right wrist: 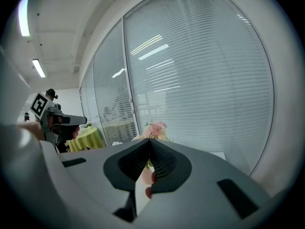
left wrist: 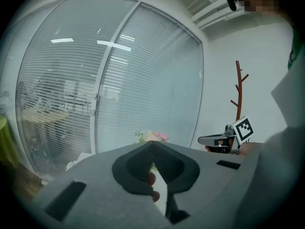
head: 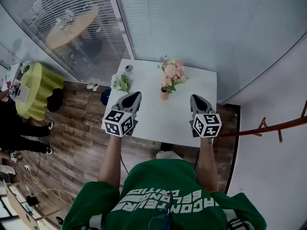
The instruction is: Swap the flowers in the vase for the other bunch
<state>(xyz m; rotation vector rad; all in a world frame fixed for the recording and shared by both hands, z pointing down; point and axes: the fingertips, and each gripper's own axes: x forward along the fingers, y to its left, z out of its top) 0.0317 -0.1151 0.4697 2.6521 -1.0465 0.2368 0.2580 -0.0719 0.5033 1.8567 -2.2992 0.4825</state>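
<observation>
Both grippers were clenched, tips together, nothing between the jaws.

- Left gripper [head: 136, 96] hung over the near-left part of the white table [head: 201, 80]. In its own view the jaw tips met [left wrist: 152, 142] and gripped nothing.
- Right gripper [head: 194, 99] hung over the near-right part. Its own view showed the same: tips met [right wrist: 151, 139], empty.
- Each gripper showed in the other's view, out to the side: right one [left wrist: 201, 140], left one [right wrist: 84, 120].

Task items:
- Pink bouquet [head: 173, 73] stood upright in a small tan vase [head: 164, 94], about mid-table, ahead of and between the two grippers, touching neither. It also peeked over the jaw tips in both gripper views [left wrist: 153, 136] [right wrist: 155, 127].
- White-and-green bunch [head: 121, 82] lay at the table's left edge, ahead of the left gripper and apart from it.

Other:
- Small grey cylinder [head: 128, 68] sat near the far-left corner.
- Glass wall with blinds [head: 158, 18] stood behind the table.
- Yellow-green round table [head: 36, 87] stood off to the left.
</observation>
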